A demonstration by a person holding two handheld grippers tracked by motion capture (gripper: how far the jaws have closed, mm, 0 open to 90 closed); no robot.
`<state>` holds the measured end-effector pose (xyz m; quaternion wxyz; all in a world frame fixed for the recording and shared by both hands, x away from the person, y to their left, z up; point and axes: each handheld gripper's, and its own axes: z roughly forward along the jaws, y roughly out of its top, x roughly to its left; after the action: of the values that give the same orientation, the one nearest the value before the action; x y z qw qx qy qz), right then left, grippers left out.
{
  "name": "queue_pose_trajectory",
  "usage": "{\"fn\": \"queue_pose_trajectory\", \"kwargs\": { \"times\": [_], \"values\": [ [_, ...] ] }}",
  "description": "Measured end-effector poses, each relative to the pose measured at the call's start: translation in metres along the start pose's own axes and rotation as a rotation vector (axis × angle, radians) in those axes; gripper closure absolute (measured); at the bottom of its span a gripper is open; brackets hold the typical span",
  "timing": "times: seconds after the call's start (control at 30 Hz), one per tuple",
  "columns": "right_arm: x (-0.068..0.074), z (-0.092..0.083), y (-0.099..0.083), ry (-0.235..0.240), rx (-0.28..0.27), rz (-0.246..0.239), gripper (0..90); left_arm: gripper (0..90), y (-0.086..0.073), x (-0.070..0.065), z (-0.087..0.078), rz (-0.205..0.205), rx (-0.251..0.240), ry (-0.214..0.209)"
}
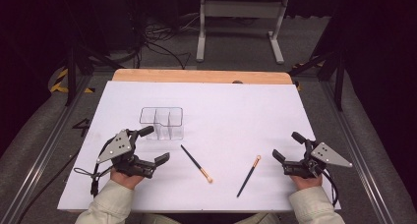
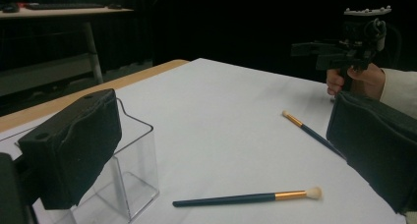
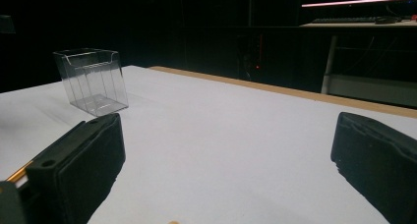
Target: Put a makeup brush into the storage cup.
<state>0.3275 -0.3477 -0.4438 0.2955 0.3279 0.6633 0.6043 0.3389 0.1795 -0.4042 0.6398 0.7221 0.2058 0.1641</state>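
Two sets of tongs are held released over a white desk [image 1: 221,111], with two brushes lying between them.

From above, the left tongs [image 1: 150,145] are seen just beside a clear divided box [image 1: 162,122], the right tongs [image 1: 287,148] well apart from it. The near brush [image 2: 246,198] and far brush [image 2: 307,129] are shown flat in the left gripper view; the right gripper view gives the box [image 3: 92,80] upright. A dark room and a table frame [image 1: 241,22] lie beyond.

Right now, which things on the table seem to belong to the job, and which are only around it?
Likely for the job:
clear organizer
left brush
right brush
left gripper, open
right gripper, open

Only around:
white table cover
metal stand
floor cables
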Motion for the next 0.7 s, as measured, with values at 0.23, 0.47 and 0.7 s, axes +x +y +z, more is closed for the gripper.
{"fn": "queue_pose_trajectory", "kwargs": {
  "times": [0.23, 0.47, 0.7],
  "values": [
    [0.0, 0.0, 0.0, 0.005, 0.0, 0.003, 0.1, 0.9, 0.016, 0.002, 0.008, -0.004, 0.039, -0.015],
    [0.0, 0.0, 0.0, 0.007, 0.0, 0.006, 0.2, 1.3, 0.031, 0.004, 0.019, 0.015, 0.12, -0.097],
    [0.0, 0.0, 0.0, 0.01, 0.002, 0.007, 0.2, 1.2, 0.046, -0.004, 0.034, 0.131, 0.259, -0.132]
  ]
}}
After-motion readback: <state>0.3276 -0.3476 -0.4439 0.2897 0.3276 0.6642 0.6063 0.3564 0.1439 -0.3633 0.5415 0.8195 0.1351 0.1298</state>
